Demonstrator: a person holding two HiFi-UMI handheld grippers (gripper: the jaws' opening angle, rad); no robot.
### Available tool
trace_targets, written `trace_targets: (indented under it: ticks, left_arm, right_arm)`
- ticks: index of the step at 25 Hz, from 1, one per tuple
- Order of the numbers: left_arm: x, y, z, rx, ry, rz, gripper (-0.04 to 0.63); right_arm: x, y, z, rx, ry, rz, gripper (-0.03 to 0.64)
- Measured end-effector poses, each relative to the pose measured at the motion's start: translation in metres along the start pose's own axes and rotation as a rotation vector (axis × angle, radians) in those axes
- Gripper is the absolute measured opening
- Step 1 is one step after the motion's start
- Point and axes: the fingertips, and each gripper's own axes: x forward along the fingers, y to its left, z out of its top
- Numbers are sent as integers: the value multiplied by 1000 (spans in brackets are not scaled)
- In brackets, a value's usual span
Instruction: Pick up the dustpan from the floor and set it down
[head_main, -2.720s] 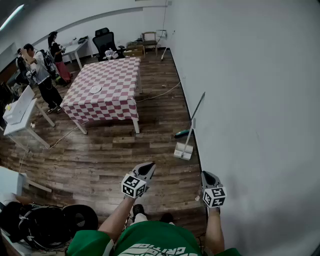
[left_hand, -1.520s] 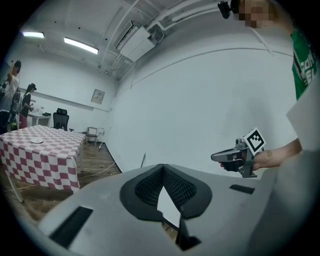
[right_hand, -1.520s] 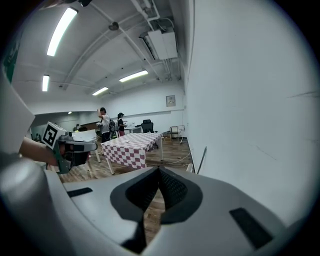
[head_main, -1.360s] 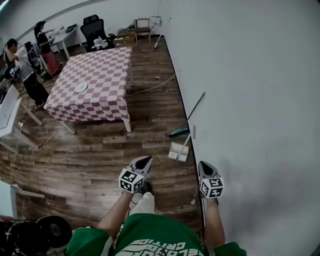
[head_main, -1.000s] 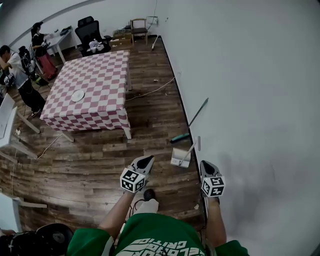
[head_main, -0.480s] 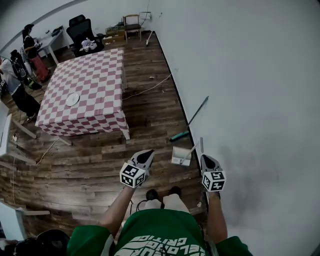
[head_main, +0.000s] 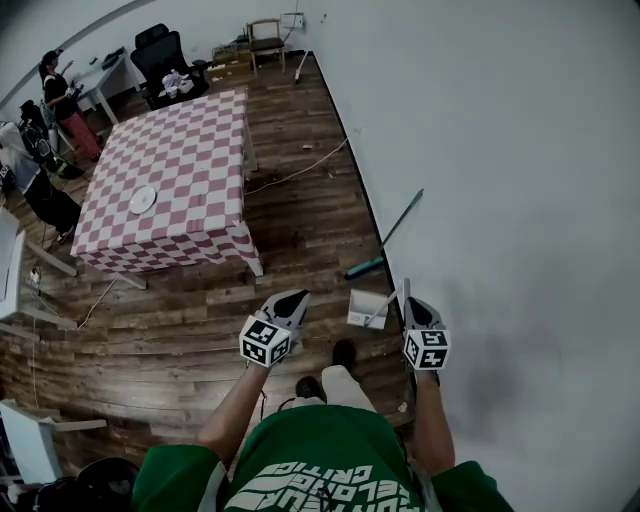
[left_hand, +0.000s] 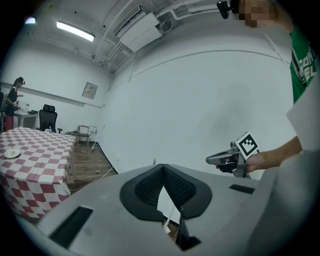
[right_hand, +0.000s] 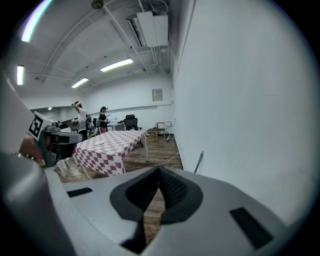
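Wooden plank floor (head_main: 300, 230) fills the middle of the head view, bounded on the right by a plain white wall (head_main: 500, 150) whose dark baseboard runs from top centre down to lower right. A table under a red-and-white checked cloth (head_main: 170, 180), with a small white plate (head_main: 142, 200) on it, takes the upper left, and its near corner leaves a broad lane of floor between cloth edge and wall. A thin pale cable (head_main: 300, 172) crosses that lane. A green-headed broom (head_main: 362, 268) leans with its stick against the wall. Just below it, at the foot of the wall, sits the white dustpan (head_main: 366, 306), a shallow white tray lying flat on the planks with a slim white handle rising from it toward the wall. The handle's top shows right beside the right gripper (head_main: 411, 301), though contact cannot be made out. The left gripper (head_main: 293, 297) hangs over bare floor to the left of the pan, apart from it. In each gripper view the dark ribbed pads meet at their tips with nothing pinched between them. Below the grippers are the person's shoes and green shirt, and people stand by desks at the far upper left
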Motion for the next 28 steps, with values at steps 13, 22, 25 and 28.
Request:
trace_targets:
  ticks: [13, 22, 25, 28]
  left_arm:
    - [62, 3, -12, -17, 71, -44, 3]
    - [94, -9, -21, -20, 121, -86, 3]
    - [102, -10, -26, -18, 141, -93, 3]
    - [112, -6, -30, -17, 160, -95, 3]
  right_arm:
    - [49, -51, -34, 42, 114, -65, 8]
    - [80, -75, -78, 70, 247, -73, 9]
    - [95, -83, -93, 74, 291, -77, 11]
    - [113, -89, -106, 80, 338, -67, 79]
